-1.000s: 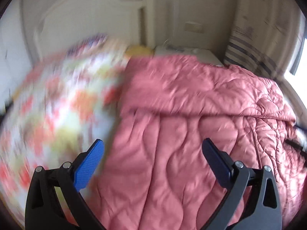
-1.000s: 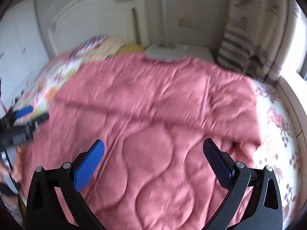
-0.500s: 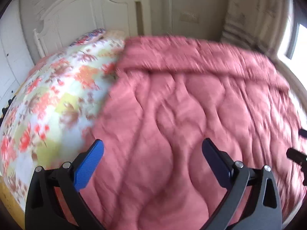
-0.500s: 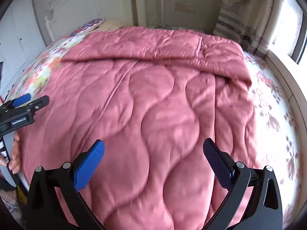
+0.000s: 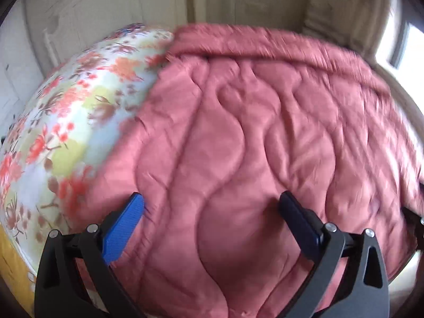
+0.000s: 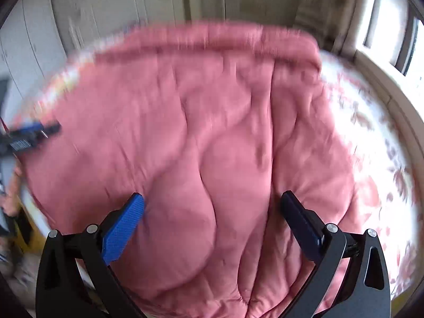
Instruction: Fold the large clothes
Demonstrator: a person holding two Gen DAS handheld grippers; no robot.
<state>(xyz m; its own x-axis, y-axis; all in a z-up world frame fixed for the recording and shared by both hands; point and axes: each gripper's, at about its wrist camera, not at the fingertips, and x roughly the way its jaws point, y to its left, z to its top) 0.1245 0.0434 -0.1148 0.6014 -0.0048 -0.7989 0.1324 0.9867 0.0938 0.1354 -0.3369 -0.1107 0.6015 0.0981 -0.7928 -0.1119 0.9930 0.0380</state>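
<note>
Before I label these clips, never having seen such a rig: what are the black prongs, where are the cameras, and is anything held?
The prongs are two hand-held grippers, each with a camera looking along its blue-padded fingers. One picture is from the left gripper, the other from the right gripper. Both are open and hold nothing. Below them a pink quilt lies spread on a bed with a floral sheet; its far edge is folded back. In the right view, the left gripper shows at the quilt's left edge. Both pictures are blurred.
</note>
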